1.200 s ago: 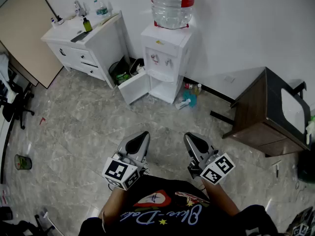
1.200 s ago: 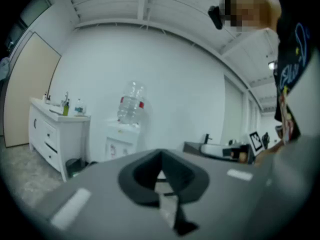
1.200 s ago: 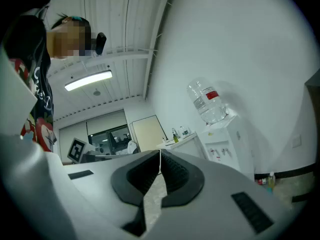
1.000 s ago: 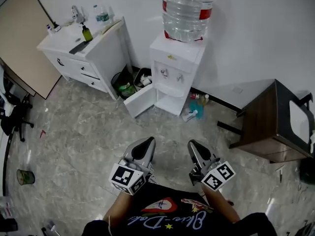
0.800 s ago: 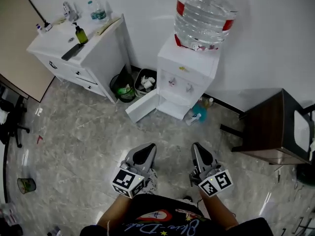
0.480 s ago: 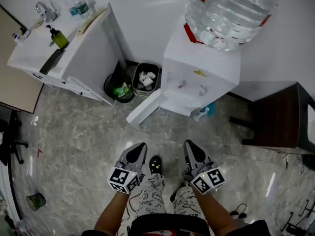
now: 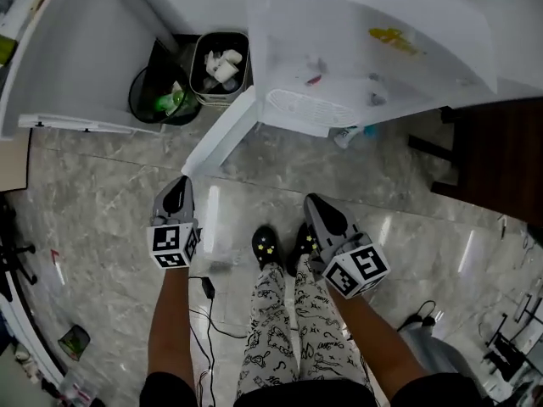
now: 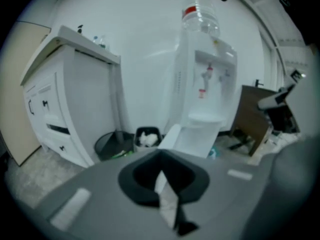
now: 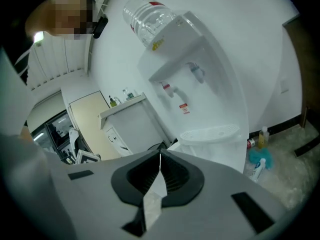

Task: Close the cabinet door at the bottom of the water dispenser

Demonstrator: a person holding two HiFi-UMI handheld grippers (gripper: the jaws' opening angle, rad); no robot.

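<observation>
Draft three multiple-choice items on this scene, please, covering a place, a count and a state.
1. The round mesh bin and the rectangular bin stand
A. between the white cabinet and the water dispenser
B. on top of the dispenser
C. on top of the cabinet
2. Waste bins in view:
A. one
B. two
C. four
3. The dispenser's cabinet door is
A. shut
B. missing
C. open
Answers: 1 A, both sit on the floor in the gap between the two units; 2 B, the mesh one and the rectangular one; 3 C, it stands swung out from the dispenser.
</observation>
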